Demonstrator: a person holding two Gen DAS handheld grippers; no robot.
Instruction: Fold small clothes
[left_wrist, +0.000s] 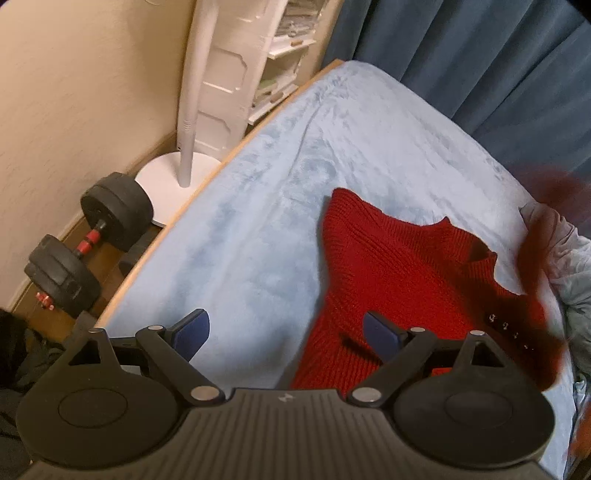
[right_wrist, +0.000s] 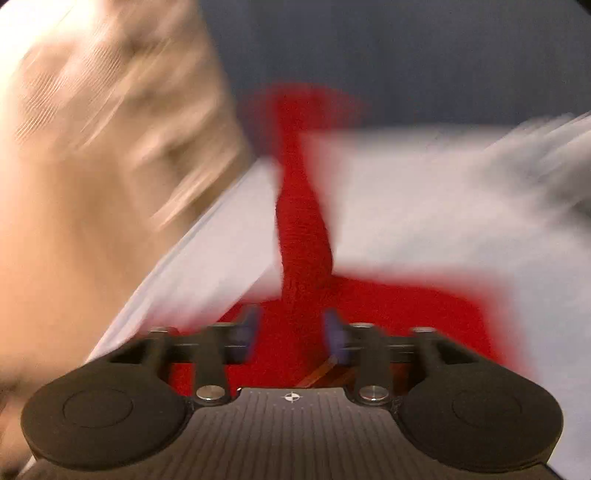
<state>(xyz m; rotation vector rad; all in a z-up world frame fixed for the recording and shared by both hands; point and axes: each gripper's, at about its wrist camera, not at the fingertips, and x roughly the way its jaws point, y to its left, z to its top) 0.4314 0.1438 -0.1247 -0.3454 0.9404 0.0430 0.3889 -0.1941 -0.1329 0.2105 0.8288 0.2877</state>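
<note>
A red knitted garment (left_wrist: 399, 273) lies spread on the light blue bed cover (left_wrist: 258, 206). My left gripper (left_wrist: 286, 334) is open and empty, hovering over the garment's left edge. At the right of the left wrist view a blurred strip of the red knit (left_wrist: 535, 273) hangs in the air. In the right wrist view, which is heavily blurred, my right gripper (right_wrist: 291, 334) has its fingers partly closed around a strip of the red garment (right_wrist: 303, 229) that stretches up and away from it.
Black dumbbells (left_wrist: 85, 251) and a white fan stand (left_wrist: 177, 166) sit on the floor left of the bed. A white shelf unit (left_wrist: 251, 62) stands behind. Dark blue curtains (left_wrist: 480, 55) hang at the far side. Pale crumpled clothes (left_wrist: 569, 266) lie at the bed's right.
</note>
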